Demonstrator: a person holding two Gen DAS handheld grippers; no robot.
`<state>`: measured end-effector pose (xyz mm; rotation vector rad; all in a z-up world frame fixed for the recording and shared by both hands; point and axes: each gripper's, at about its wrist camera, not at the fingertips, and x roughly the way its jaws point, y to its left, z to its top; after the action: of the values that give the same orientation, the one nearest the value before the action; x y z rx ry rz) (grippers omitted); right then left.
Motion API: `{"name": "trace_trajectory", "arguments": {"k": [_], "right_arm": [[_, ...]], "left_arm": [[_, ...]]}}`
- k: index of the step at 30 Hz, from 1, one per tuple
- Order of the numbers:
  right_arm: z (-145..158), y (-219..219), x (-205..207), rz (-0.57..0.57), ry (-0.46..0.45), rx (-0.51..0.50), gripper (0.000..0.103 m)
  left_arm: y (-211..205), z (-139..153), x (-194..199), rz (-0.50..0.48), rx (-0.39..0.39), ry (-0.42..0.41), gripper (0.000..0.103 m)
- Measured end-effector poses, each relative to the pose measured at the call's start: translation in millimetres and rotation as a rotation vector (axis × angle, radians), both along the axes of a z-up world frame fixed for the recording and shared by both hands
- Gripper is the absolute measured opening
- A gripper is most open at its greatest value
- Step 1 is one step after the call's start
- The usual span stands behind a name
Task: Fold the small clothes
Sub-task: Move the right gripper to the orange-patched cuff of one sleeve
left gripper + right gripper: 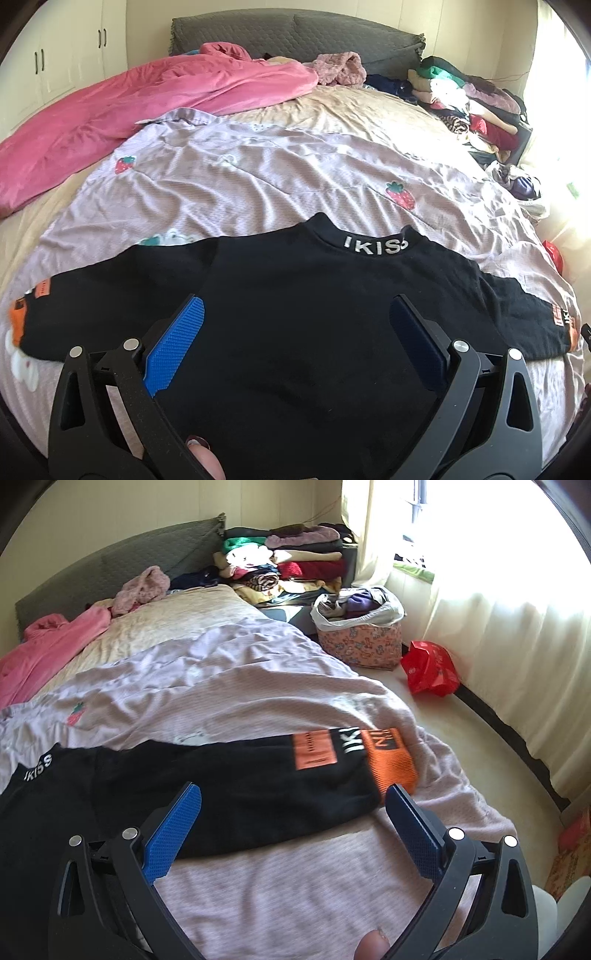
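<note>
A small black top lies flat on the lilac strawberry quilt, its white-lettered collar pointing away and both sleeves spread sideways. My left gripper hovers open over the top's middle, blue pads wide apart, nothing between them. In the right wrist view the same black top shows its right sleeve ending in an orange cuff. My right gripper is open just over that sleeve, the cuff close to its right finger.
A pink blanket lies at the bed's far left. Stacked folded clothes sit by the grey headboard. A floral basket and a red bag rest beside the curtained window.
</note>
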<state>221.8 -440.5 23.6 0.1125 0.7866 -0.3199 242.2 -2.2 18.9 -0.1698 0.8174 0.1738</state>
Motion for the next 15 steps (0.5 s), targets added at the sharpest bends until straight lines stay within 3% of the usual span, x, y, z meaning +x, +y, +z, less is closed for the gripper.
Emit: {"name": "trace_trajectory", "arguments": {"k": [15], "right_arm": [[-13.1,-75.8,40.0,-0.029,0.073,0.007,0.099]], "left_arm": [[-63.2,-3.8,50.3,-0.114,0.012,0.02,0.094]]}}
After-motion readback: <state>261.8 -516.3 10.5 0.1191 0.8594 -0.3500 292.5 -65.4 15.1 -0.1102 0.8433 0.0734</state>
